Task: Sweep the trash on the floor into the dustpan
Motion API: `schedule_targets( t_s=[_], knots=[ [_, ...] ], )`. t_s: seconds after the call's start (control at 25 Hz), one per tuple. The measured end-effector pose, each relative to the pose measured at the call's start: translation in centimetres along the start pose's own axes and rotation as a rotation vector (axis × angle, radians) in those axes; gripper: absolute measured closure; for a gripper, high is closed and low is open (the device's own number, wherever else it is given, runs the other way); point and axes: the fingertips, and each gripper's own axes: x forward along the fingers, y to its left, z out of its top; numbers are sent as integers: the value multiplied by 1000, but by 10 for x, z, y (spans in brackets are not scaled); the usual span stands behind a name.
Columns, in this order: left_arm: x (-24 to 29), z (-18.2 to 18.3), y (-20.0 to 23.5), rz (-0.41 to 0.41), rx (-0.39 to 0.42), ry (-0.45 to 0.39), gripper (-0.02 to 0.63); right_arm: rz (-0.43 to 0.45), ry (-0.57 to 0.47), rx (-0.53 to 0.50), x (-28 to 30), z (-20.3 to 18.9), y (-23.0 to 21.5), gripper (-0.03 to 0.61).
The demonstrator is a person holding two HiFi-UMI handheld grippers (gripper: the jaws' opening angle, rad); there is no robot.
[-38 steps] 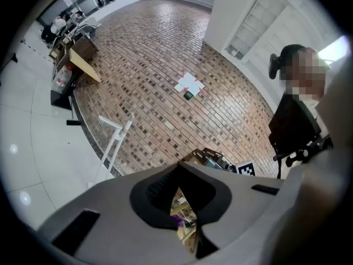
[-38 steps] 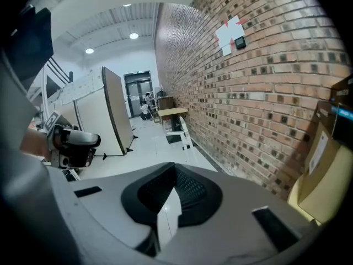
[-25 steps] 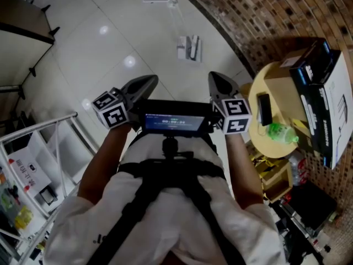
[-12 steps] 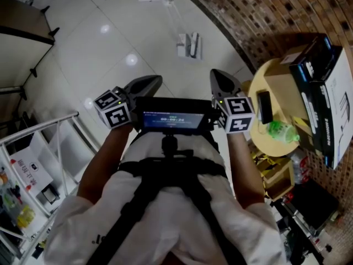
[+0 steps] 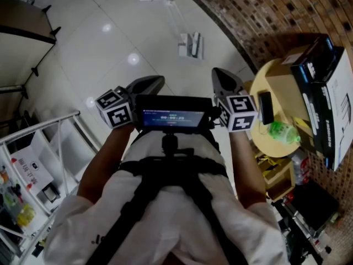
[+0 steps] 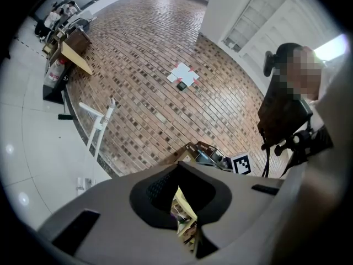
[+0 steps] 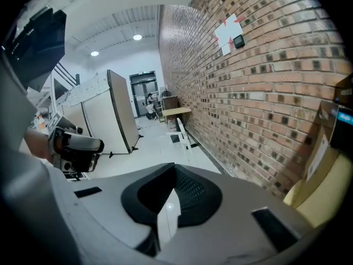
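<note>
While your left tongs (image 5: 151, 83) and right tongs (image 5: 220, 79) were closed and empty at your chest: sweeping unstarted; possible dustpan (image 5: 190, 46), white, well ahead on floor (image 5: 110, 54); trash not discernible.

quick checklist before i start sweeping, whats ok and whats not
1. Left gripper free: ok, jaws together, nothing between them.
2. Right gripper free: ok, jaws together, nothing between them.
3. Sweeping tool in hand: not ok, neither gripper holds anything.
4. Dustpan found: cannot tell; a white long-handled item stands on the tiled floor ahead, too small to identify.
5. Trash found: cannot tell, none shows on the tiles in view.
</note>
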Motion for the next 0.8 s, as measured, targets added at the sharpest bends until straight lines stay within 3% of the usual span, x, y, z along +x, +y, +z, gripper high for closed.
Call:
schedule_targets(
  t_s=[0.8],
  knots=[
    [2,-5,3,0,-10,20,611,-8,15,4,0,-6,-2,578]
  ],
)
